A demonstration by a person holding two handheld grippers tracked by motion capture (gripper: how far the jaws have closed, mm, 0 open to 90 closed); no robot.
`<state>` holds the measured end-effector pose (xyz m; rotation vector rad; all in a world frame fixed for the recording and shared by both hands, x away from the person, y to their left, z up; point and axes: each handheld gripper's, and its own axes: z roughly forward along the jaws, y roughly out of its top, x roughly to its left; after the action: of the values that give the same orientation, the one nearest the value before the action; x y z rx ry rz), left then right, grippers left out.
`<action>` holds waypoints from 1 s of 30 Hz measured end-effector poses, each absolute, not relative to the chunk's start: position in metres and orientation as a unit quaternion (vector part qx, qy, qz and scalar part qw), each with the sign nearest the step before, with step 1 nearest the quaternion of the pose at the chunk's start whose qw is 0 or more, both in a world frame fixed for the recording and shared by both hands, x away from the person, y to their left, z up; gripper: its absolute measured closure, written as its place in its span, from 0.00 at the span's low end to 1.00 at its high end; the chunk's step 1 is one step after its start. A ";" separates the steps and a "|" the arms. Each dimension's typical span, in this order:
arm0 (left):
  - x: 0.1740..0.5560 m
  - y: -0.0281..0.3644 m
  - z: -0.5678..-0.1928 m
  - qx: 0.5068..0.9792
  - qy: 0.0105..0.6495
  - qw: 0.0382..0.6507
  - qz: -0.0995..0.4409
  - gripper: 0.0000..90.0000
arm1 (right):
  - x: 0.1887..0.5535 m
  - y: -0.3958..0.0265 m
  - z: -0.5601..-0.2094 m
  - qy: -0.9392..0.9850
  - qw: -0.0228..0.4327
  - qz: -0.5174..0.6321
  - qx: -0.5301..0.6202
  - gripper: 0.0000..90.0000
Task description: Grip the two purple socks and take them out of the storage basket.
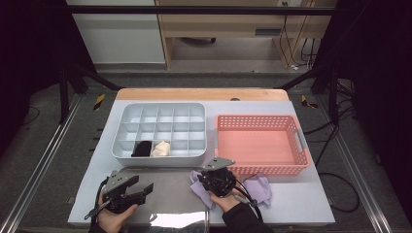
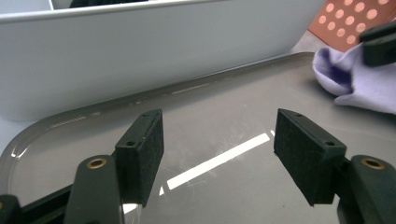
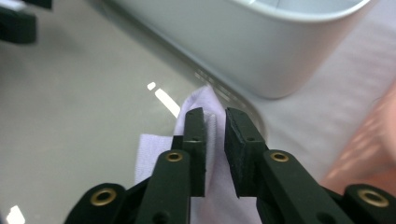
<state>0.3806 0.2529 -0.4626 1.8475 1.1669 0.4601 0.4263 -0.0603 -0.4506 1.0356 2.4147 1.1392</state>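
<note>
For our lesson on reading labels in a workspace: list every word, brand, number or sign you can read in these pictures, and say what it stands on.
None can be read.
The grey compartment tray, the pink basket, the lilac cloth, the metal tray and both tongs bear no visible lettering.
The yellow-and-black striped markers on the floor carry stripes, no words.
A small plate on the far cabinet is too blurred to tell.

Pale table (image 1: pixel 311 204), on it grey divided organiser (image 1: pixel 160 130), pink basket (image 1: pixel 262 143), metal tray (image 1: pixel 170 204) (w/ lilac cloth (image 1: pixel 260 188))

right tool (image 3: pixel 215 140): pads slightly apart | lilac cloth (image 3: pixel 154 154) between | white organiser (image 3: pixel 261 42) beyond
</note>
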 end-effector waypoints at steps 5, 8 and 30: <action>0.380 0.253 -0.464 0.746 0.473 0.424 0.201 0.37 | 0.416 -0.075 -0.435 0.820 0.139 0.430 0.351 0.86; 0.380 0.253 -0.464 0.745 0.472 0.420 0.212 0.42 | 0.405 -0.080 -0.431 0.822 0.133 0.439 0.338 0.84; 0.379 0.251 -0.465 0.748 0.458 0.443 0.187 0.41 | 0.378 -0.078 -0.471 0.847 0.096 0.397 0.339 0.85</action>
<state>0.3789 0.2510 -0.4648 1.8555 1.1365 0.4628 0.3779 -0.0784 -0.4709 1.0059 2.5110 1.1776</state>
